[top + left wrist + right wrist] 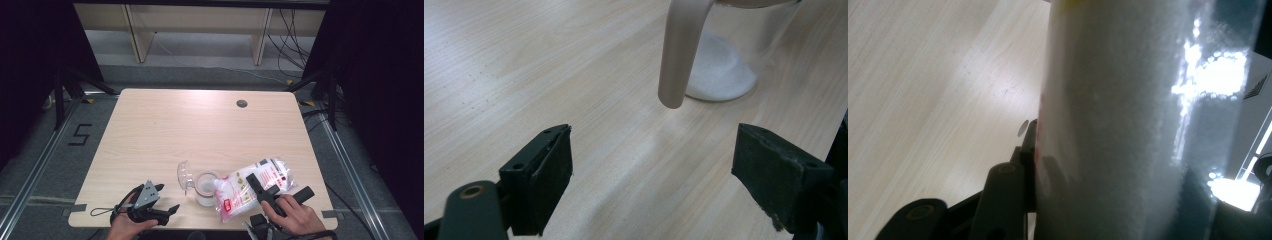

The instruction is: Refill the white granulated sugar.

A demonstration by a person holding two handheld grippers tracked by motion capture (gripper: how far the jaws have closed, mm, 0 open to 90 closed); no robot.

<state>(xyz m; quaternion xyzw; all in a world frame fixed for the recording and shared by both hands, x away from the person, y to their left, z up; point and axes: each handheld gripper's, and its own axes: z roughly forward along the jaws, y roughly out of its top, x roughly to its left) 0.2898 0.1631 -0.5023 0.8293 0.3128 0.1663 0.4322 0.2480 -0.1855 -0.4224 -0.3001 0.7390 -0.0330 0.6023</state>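
Here the right hand-held gripper (pixel 256 186) is clamped on a clear bag of white granules (pixel 252 187), tilted with its mouth over a clear jar (pixel 206 188) near the counter's (pixel 200 125) near edge. The jar's lid (pixel 184 175) hangs open. The left hand-held gripper (pixel 167 210) rests released by the near left corner, grasping nothing.

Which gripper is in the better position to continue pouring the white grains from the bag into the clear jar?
The right gripper, probably. It is shut on the bag, whose corner is tilted over the jar. The left gripper is open, holds nothing, and sits apart beside the jar.
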